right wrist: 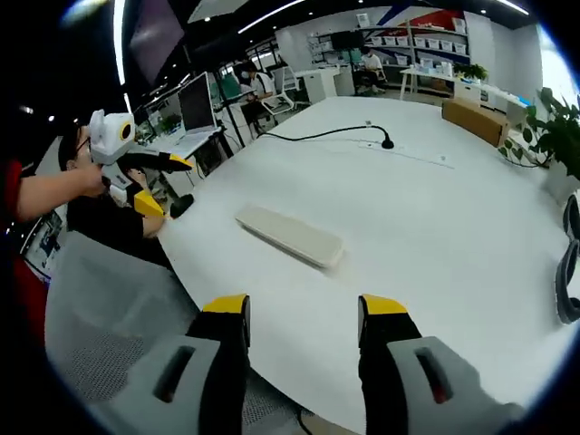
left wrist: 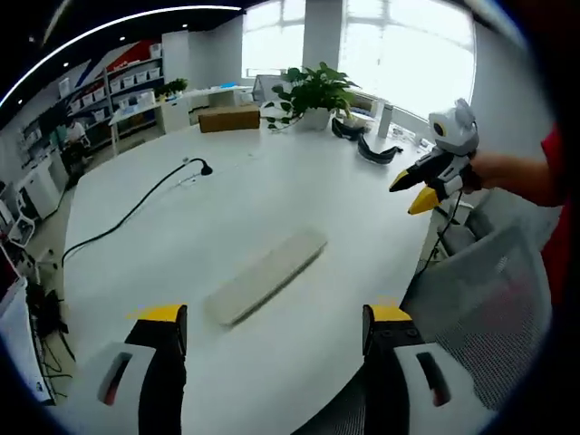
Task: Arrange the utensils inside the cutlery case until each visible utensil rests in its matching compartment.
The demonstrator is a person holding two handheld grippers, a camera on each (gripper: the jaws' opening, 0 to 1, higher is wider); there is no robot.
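A long beige cutlery case [left wrist: 267, 275] [right wrist: 290, 236] lies flat on the white round table [left wrist: 227, 199] [right wrist: 435, 208], and its top looks closed. My left gripper [left wrist: 276, 317] is open, its yellow-tipped jaws spread wide just short of the case. My right gripper [right wrist: 304, 313] is open too, facing the case from the opposite side of the table edge. Each gripper appears in the other's view, held in a hand off the table edge: the right gripper [left wrist: 412, 192] and the left gripper [right wrist: 168, 186], both with jaws apart.
A black cable [left wrist: 136, 204] [right wrist: 326, 134] runs across the table. At the far edge are a potted plant [left wrist: 313, 91], a cardboard box [left wrist: 229, 118] and dark headsets [left wrist: 376, 149] [right wrist: 569, 263]. A grey mesh chair [left wrist: 489, 299] [right wrist: 100, 308] stands at the near edge.
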